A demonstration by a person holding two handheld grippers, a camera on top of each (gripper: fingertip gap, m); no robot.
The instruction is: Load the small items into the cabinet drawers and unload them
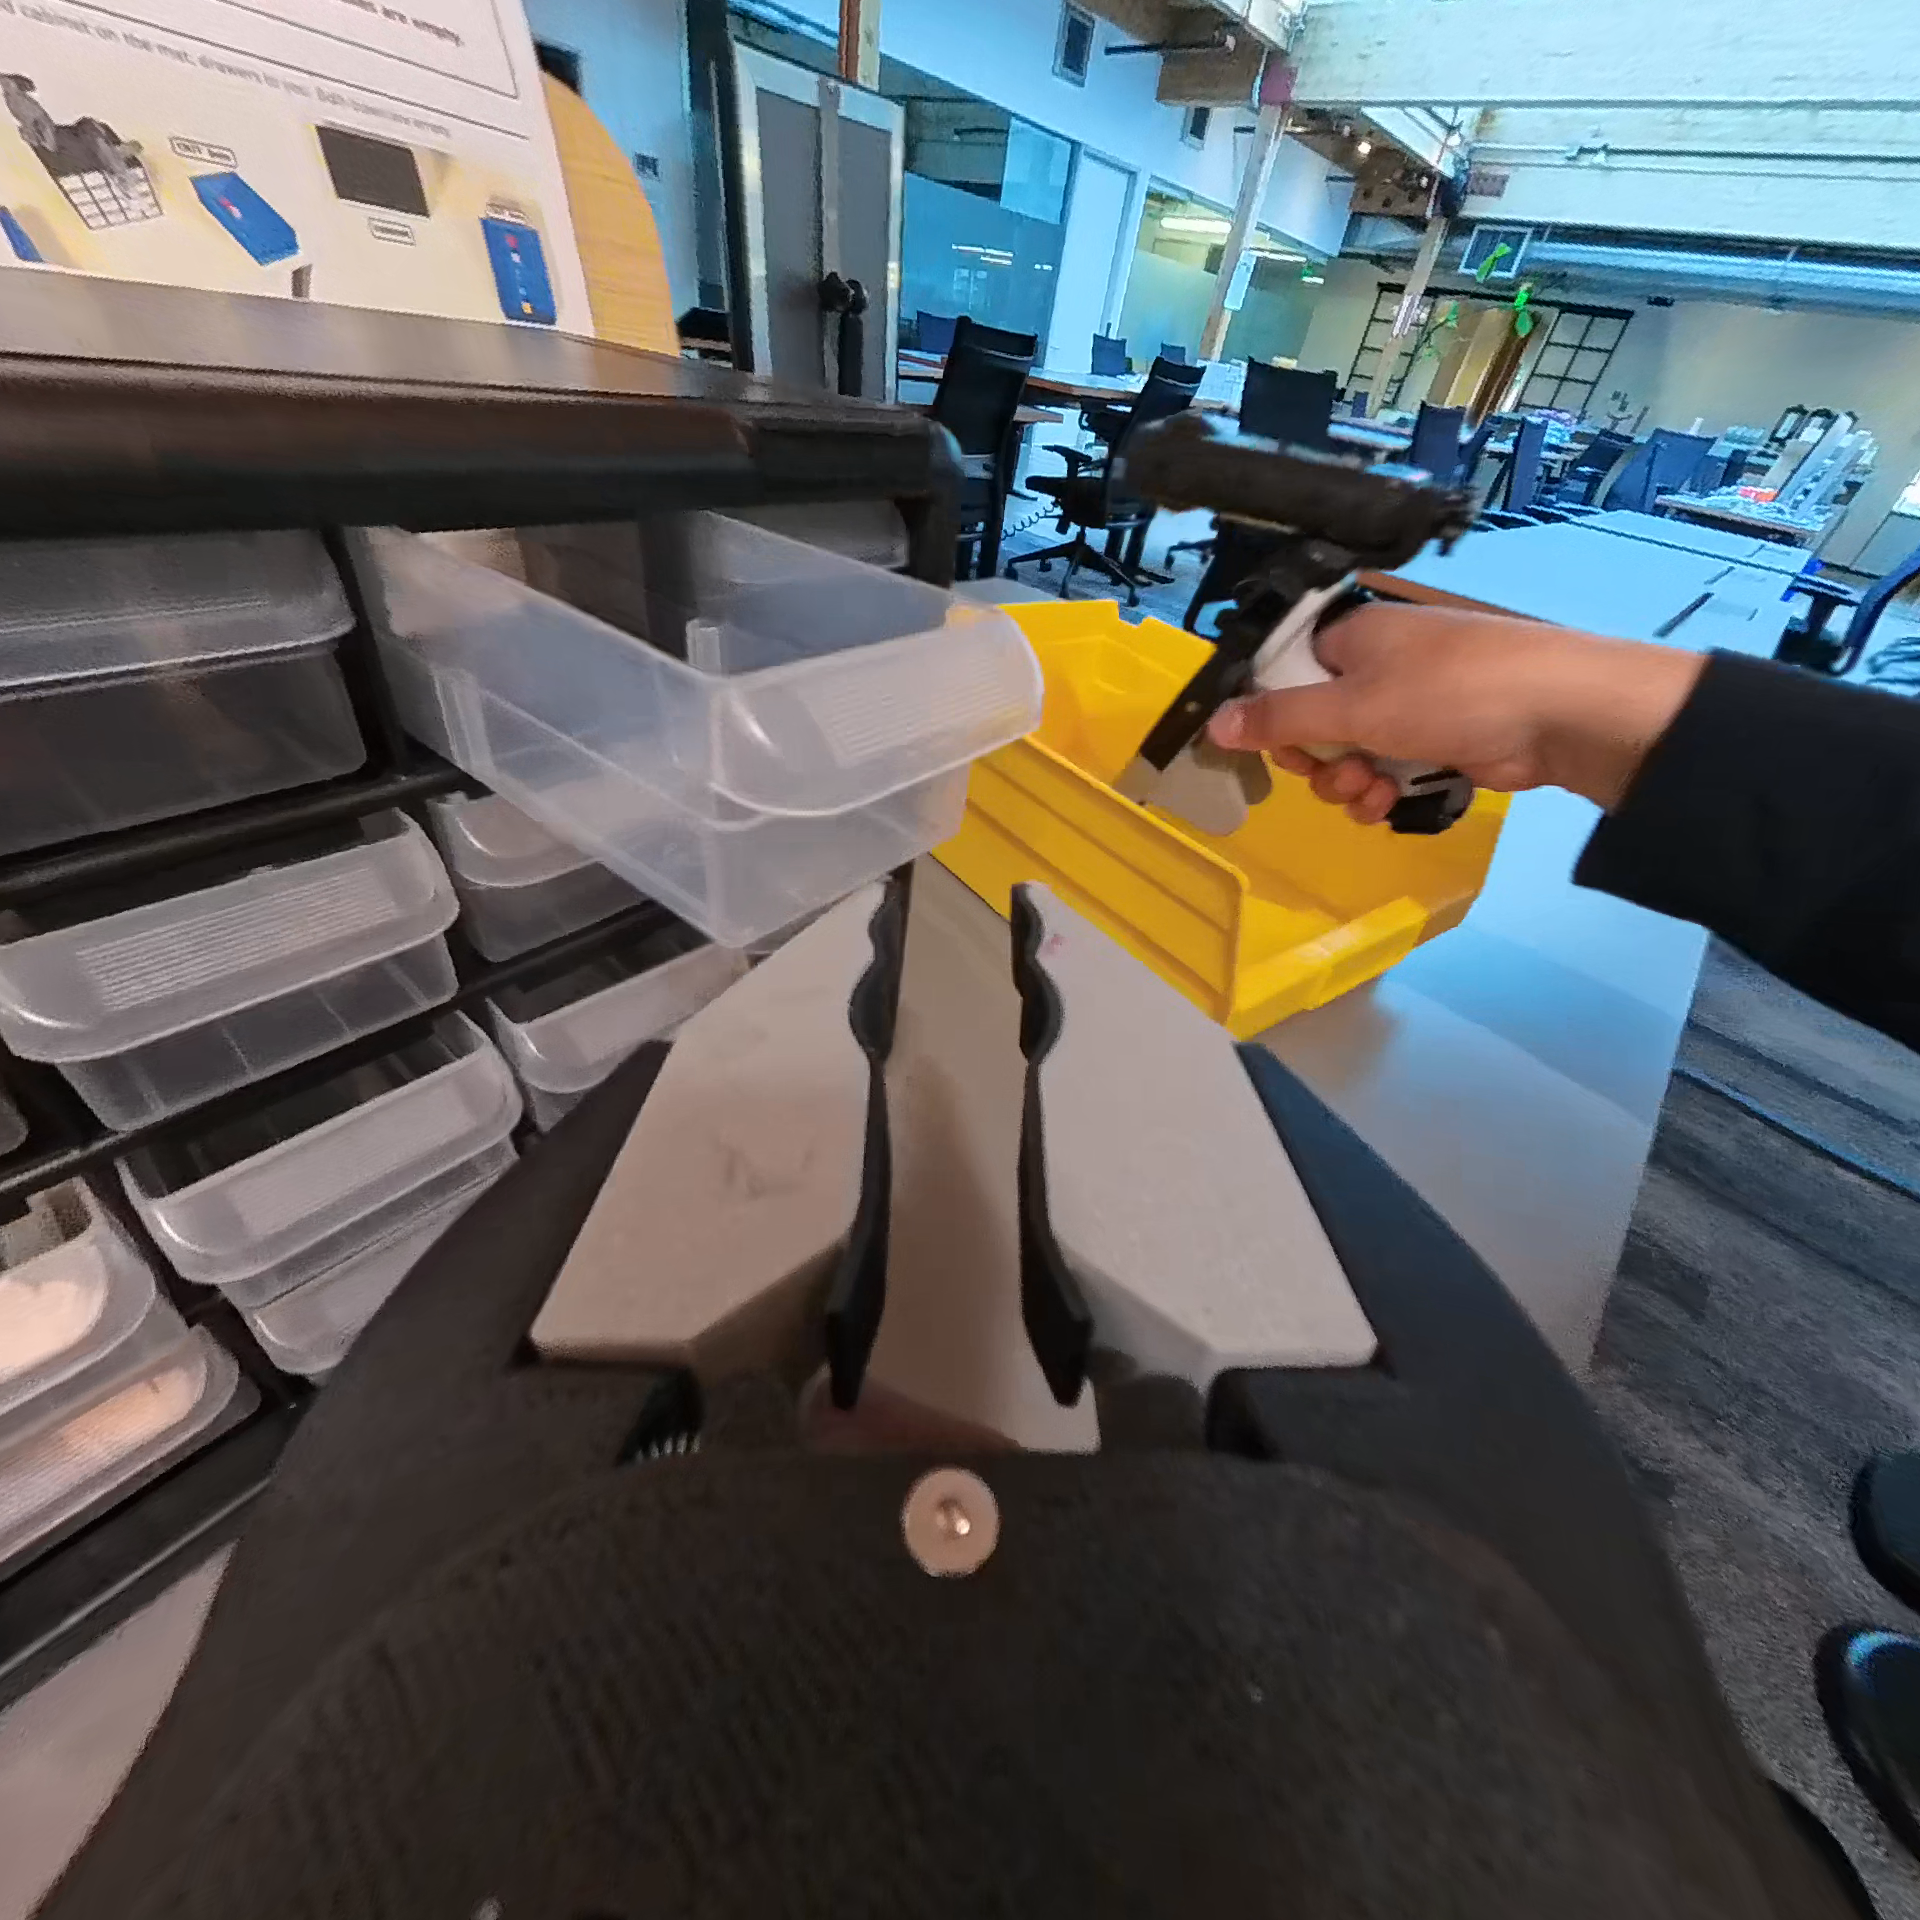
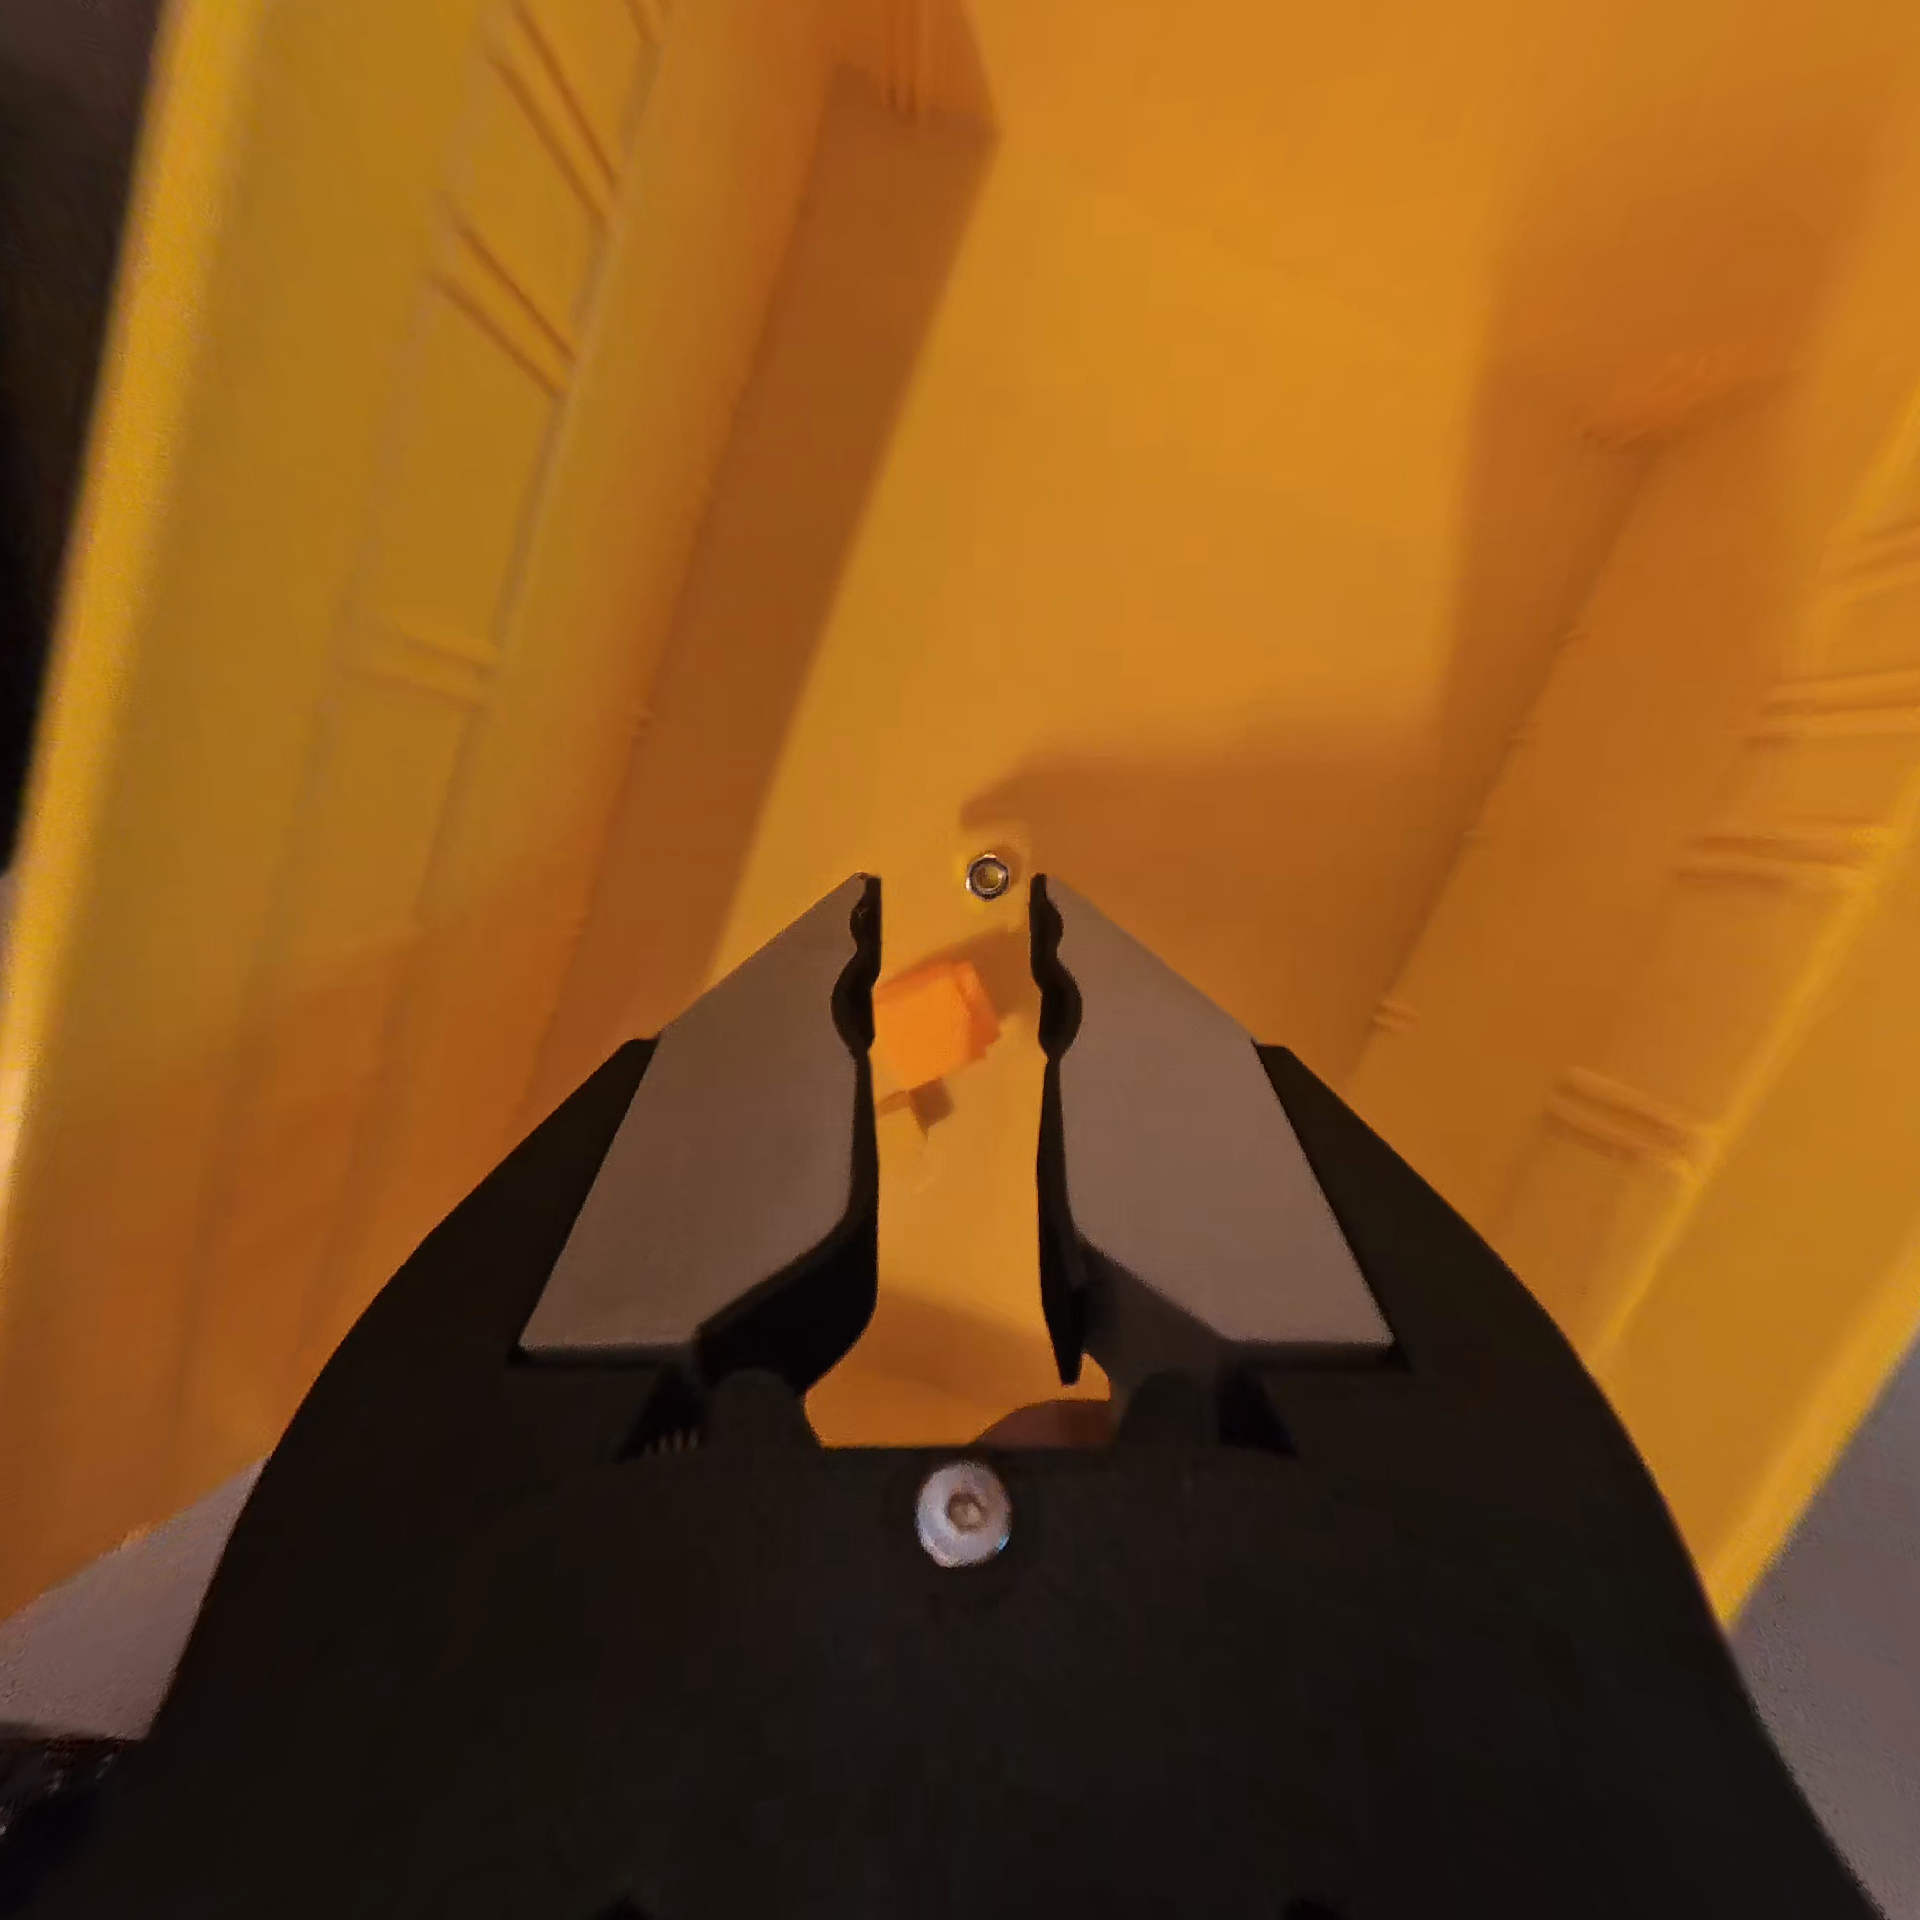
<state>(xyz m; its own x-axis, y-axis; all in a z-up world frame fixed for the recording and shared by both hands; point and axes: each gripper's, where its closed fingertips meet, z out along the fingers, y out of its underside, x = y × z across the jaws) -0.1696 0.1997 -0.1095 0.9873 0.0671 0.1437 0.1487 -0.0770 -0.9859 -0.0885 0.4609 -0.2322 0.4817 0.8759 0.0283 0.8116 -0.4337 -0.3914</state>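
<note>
A black cabinet with clear drawers is seen on a grey table. One clear drawer near the top is pulled out and tipped down a little at the front. Whether anything lies in it cannot be told. The other drawers are pushed in.

The left gripper is held just under the front of the pulled-out drawer. Its two fingers are spread a little, and nothing is pinched between them.

A yellow bin is set on the table beside the cabinet. The right gripper is pointed down into this bin by a hand in a dark sleeve. Its fingers are spread apart. A small orange block is seen between the fingers, lying on the bin floor, and it is not squeezed by the pads. A tiny silver nut is lying on the bin floor just past the fingertips.
</note>
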